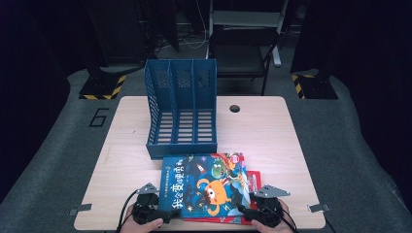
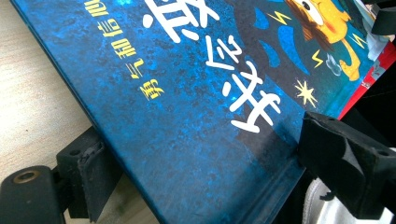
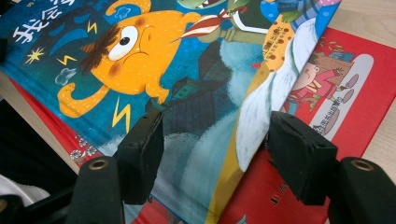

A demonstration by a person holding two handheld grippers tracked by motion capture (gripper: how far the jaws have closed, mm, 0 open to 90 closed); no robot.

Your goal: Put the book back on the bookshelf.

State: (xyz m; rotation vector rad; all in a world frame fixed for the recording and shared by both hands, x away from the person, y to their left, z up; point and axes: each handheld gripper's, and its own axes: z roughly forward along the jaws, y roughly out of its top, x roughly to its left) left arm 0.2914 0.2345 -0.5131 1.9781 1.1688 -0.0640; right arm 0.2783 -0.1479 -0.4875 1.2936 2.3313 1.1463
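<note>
A glossy blue hardcover picture book (image 1: pixel 206 184), lying at the wooden table's (image 1: pixel 272 131) near edge, is largely hiding a red book (image 3: pixel 369 88) beneath, while the left gripper (image 1: pixel 163 213) and right gripper (image 1: pixel 245 209) are straddling its corners, jaws parted.

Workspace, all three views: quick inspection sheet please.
Surface: wooden table, round hole near far edge.
Job's things: blue book lies on a red book; blue file rack just beyond, slots empty.
Clutter: nothing seen.
Grippers: left gripper open, jaws straddle the blue book's corner; right gripper open over both books' near edge.
Cables: black leads trail off near edge.
Surroundings: grey floor, folding chair, striped stand bases.
</note>
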